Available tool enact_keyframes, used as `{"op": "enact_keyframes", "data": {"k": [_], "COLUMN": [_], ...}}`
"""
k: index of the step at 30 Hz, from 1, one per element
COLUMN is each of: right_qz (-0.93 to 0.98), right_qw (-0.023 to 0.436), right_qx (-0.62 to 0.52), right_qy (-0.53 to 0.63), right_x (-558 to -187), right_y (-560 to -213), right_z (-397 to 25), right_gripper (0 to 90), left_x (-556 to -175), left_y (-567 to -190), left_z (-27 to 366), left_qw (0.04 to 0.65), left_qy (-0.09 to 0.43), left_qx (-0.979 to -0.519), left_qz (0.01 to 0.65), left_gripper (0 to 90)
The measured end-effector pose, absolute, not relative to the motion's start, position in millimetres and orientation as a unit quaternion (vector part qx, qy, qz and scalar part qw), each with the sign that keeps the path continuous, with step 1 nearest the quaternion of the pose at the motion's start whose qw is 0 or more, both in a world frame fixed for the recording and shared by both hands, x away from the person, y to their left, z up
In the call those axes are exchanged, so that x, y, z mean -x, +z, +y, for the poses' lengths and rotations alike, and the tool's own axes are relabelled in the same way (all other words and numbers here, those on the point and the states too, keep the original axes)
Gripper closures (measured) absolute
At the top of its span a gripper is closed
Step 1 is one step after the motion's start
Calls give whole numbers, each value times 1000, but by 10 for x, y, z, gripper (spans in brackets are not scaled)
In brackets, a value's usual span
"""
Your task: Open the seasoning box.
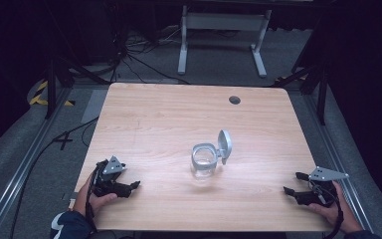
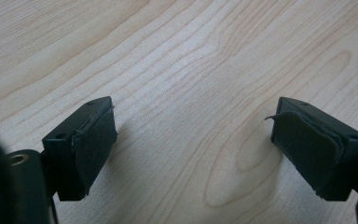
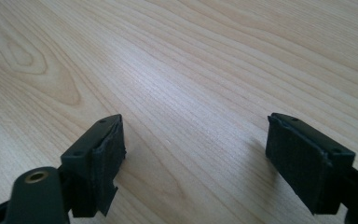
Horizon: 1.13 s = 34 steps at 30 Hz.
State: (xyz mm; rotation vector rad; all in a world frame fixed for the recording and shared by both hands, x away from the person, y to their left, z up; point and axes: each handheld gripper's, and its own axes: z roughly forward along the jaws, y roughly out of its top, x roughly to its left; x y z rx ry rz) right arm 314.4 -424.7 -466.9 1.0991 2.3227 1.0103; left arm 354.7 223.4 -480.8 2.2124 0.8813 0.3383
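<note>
Both grippers' fingers are apart, holding nothing. The jar (image 1: 203, 162) stands at twelve o'clock on the tabletop (image 1: 154, 119), lid flipped up. A hard bump could tip it.

A lab: wooden test table (image 1: 154, 114), floor cables (image 1: 134, 59), dark curtains.
</note>
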Motion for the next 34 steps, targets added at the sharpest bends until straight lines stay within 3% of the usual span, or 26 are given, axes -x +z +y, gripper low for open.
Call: {"op": "enact_keyframes", "data": {"k": [34], "right_qz": [827], "right_qw": [190], "right_qx": [-389], "right_qy": [359], "right_x": [-3155], "right_y": [-4670], "right_z": [-4233], "right_gripper": [188], "left_x": [-3552], "left_y": [-4817], "left_z": [2227], "left_qw": [361], "left_qy": [143], "left_qx": [-854], "left_qz": [347], "left_gripper": [120]}}
